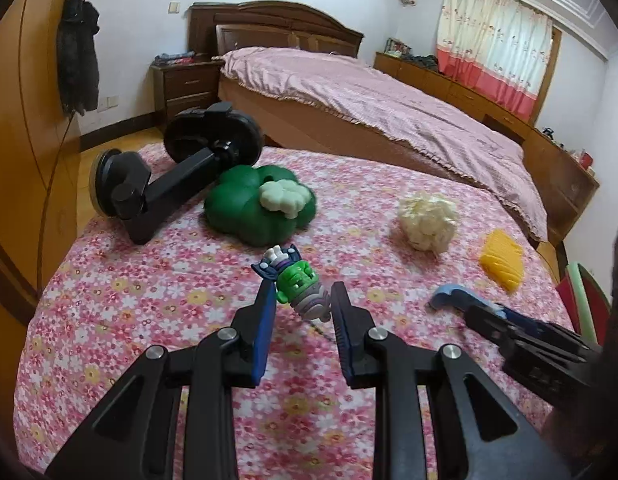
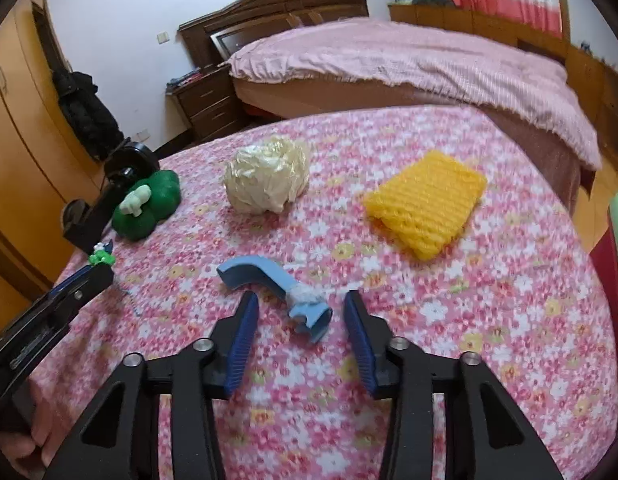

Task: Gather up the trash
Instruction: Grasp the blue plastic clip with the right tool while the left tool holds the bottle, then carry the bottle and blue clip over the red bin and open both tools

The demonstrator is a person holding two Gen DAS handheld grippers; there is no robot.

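Flowered surface [image 2: 429, 280] before me: my left tongs [image 1: 299, 300] clamp a small toy figure [image 1: 297, 284]; right tongs [image 2: 299, 312] straddle a blue hook [image 2: 277, 292], unclamped.

Pink floral-print tablecloth [image 2: 489, 280] covers the table. Black suction-cup mount stand [image 1: 157, 188] lies on its side at the far left edge. Behind: wooden bed under mauve quilted bedspread [image 1: 389, 100] (rumpled), dark wooden nightstand [image 1: 185, 84].
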